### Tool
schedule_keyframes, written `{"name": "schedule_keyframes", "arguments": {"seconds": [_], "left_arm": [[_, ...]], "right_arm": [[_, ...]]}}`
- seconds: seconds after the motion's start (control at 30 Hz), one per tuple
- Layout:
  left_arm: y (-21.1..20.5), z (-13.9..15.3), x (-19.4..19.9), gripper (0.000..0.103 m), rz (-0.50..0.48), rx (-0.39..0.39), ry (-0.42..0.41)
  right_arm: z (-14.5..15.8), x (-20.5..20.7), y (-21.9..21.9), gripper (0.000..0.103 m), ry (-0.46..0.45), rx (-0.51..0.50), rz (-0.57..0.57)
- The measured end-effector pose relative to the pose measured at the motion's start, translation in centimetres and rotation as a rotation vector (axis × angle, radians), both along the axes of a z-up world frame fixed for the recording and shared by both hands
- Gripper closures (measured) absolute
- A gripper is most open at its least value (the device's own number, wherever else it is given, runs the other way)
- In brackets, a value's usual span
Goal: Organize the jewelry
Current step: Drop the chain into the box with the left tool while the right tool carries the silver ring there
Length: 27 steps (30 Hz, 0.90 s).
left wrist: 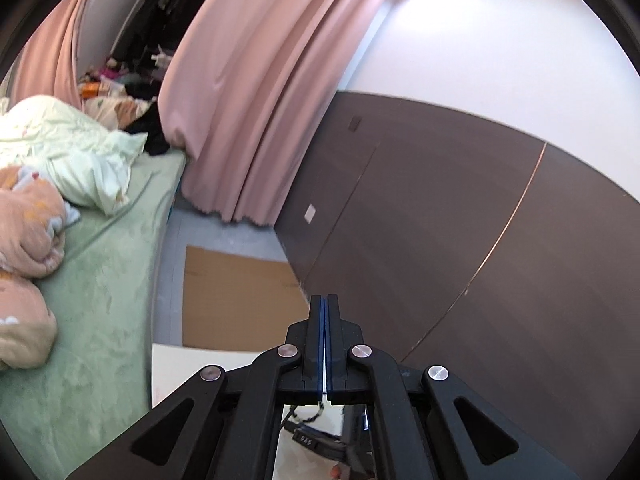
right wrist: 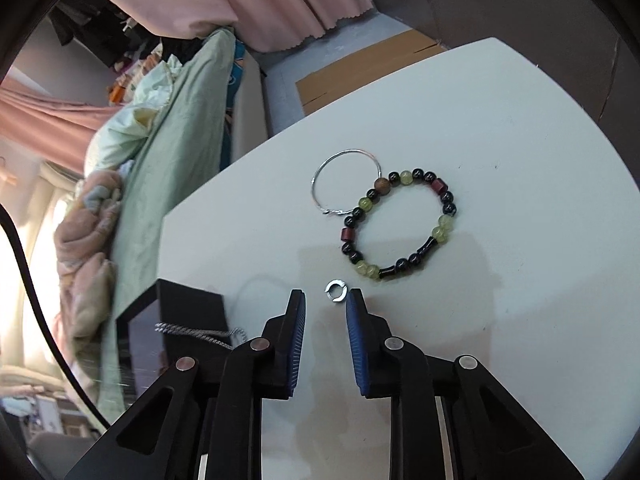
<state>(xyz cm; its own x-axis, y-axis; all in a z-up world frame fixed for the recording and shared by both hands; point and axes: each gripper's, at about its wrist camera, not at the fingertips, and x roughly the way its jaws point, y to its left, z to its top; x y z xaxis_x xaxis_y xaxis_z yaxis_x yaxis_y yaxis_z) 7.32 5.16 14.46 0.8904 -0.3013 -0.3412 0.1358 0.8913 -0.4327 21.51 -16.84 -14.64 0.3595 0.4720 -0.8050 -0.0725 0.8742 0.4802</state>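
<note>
In the right wrist view a beaded bracelet point(right wrist: 400, 224) of black, green and dark red beads lies on the white table point(right wrist: 520, 160). A thin silver bangle point(right wrist: 345, 182) lies beside it, touching its upper left. A small silver open ring point(right wrist: 336, 291) lies just ahead of my right gripper point(right wrist: 326, 300), which is open and empty. A black box point(right wrist: 176, 320) stands at the left with a silver chain point(right wrist: 200, 330) draped over its edge. My left gripper point(left wrist: 325, 300) is shut and empty, raised and pointing at the room.
A bed with a green sheet point(left wrist: 100, 280) and bedding lies left of the table. Pink curtains point(left wrist: 260, 80) hang behind. A flat piece of cardboard point(left wrist: 236, 300) lies on the floor by a dark brown wall panel point(left wrist: 440, 220).
</note>
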Motion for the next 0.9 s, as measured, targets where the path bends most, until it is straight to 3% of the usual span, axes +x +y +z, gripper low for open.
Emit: {"name": "schedule_keyframes", "arguments": {"seconds": [0.17,0.43,0.5,0.53,0.57,0.63,0.7,0.9], "left_arm": [[0.8,0.0,-0.4,0.103,0.019,0.013,0.015],[2.8,-3.6,1.6,0.101,0.066,-0.033,0.18],[3.1,-4.4,2.1,0.092,0.073,-0.037,0.211],[3.2,-4.8,2.2,0.075,0.076,-0.043,0.218],[3.4,-5.2,2.3,0.048,0.082,-0.054,0.223],[3.9,-5.8,2.2,0.018,0.097,-0.075,0.211],[4.2,-6.2,2.1,0.016,0.112,-0.075,0.205],[4.8,-9.4,3.6,0.016,0.115,-0.074,0.291]], "right_arm": [[0.0,0.0,0.7,0.08,-0.021,-0.075,0.016],[0.4,0.4,0.9,0.08,-0.045,-0.134,0.027],[0.6,0.3,1.4,0.08,-0.066,-0.18,0.047],[0.6,0.3,1.7,0.08,-0.074,-0.199,0.057],[0.7,0.3,2.0,0.083,-0.088,-0.228,0.073],[0.8,0.4,2.4,0.089,-0.101,-0.281,0.089],[0.9,0.4,2.0,0.09,-0.085,-0.254,0.091],[1.7,0.3,0.5,0.09,-0.062,-0.1,0.069]]}}
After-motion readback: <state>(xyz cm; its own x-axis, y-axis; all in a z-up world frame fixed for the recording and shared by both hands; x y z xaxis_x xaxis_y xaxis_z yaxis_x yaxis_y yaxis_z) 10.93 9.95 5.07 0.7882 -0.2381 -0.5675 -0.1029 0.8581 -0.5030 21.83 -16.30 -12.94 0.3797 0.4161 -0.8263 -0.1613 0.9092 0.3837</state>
